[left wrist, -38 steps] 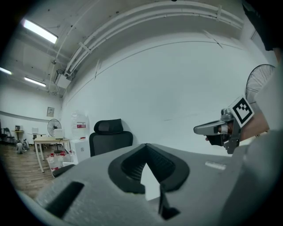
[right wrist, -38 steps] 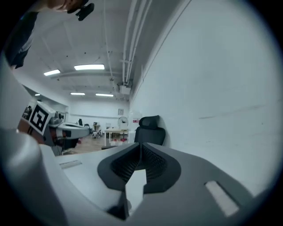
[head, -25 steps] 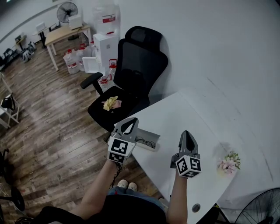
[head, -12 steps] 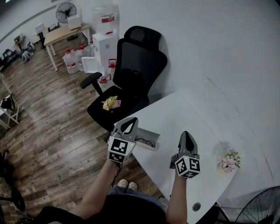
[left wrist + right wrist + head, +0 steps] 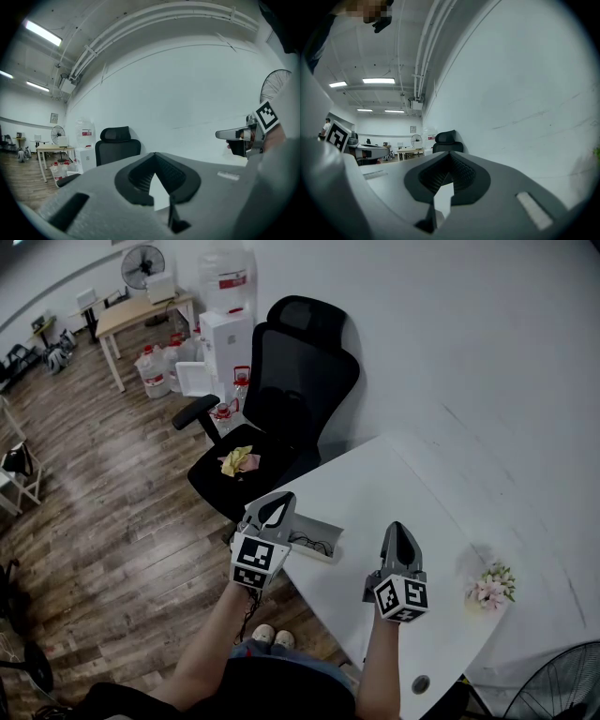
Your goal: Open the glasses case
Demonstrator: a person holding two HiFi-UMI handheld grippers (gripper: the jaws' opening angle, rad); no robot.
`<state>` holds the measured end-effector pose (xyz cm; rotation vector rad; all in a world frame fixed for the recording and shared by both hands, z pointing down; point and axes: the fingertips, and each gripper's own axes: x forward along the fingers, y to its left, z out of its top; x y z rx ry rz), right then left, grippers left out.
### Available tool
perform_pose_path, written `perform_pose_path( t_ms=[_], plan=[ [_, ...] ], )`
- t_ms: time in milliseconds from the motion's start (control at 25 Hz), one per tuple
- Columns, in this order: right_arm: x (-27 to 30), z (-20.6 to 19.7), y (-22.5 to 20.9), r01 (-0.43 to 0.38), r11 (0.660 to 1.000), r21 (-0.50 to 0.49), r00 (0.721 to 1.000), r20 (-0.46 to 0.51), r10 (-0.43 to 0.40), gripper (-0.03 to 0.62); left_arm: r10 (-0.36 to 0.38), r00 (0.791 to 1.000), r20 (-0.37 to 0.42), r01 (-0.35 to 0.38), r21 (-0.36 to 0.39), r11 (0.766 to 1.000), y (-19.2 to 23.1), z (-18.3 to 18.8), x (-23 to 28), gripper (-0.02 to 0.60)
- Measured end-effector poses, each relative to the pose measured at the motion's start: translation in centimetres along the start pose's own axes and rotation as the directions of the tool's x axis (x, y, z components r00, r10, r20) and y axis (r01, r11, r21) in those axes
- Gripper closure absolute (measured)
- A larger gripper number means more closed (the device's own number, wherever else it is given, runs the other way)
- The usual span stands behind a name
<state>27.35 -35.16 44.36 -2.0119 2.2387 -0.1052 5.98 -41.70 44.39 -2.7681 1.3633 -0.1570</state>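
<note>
No glasses case shows in any view. In the head view my left gripper (image 5: 278,505) hangs level over the near left edge of the white table (image 5: 375,484), its jaws closed together with nothing in them. My right gripper (image 5: 400,529) is held level over the table's near side, also shut and empty. In the left gripper view my left gripper (image 5: 155,156) has its pads meeting at the tip, and the right gripper (image 5: 226,134) shows off to the right. The right gripper view shows my right gripper (image 5: 450,155) with its pads meeting the same way.
A small bunch of pink flowers (image 5: 492,587) lies on the table at the right. A grey cable box (image 5: 314,542) hangs at the table's left edge. Beyond the table stands a black office chair (image 5: 291,390) with a yellow cloth (image 5: 237,461) on its seat. A fan (image 5: 562,681) stands at lower right.
</note>
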Motion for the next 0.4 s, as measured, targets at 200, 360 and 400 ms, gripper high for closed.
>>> perform_pose_path(
  t_ms=[200, 360, 400],
  plan=[
    [0.23, -0.18, -0.03, -0.005, 1.0, 0.001, 1.0, -0.004, 0.005, 0.588, 0.0, 1.0, -0.003, 0.0, 0.0, 1.0, -0.06, -0.12, 0.23, 0.574],
    [0.37, -0.38, 0.17, -0.008, 1.0, 0.002, 1.0, -0.008, 0.008, 0.588, -0.001, 1.0, -0.007, 0.001, 0.001, 1.0, 0.07, -0.28, 0.33, 0.574],
    [0.39, -0.44, 0.21, -0.009, 1.0, 0.001, 1.0, -0.01, 0.009, 0.588, 0.0, 1.0, -0.007, 0.0, 0.001, 1.0, 0.1, -0.31, 0.35, 0.574]
  ],
)
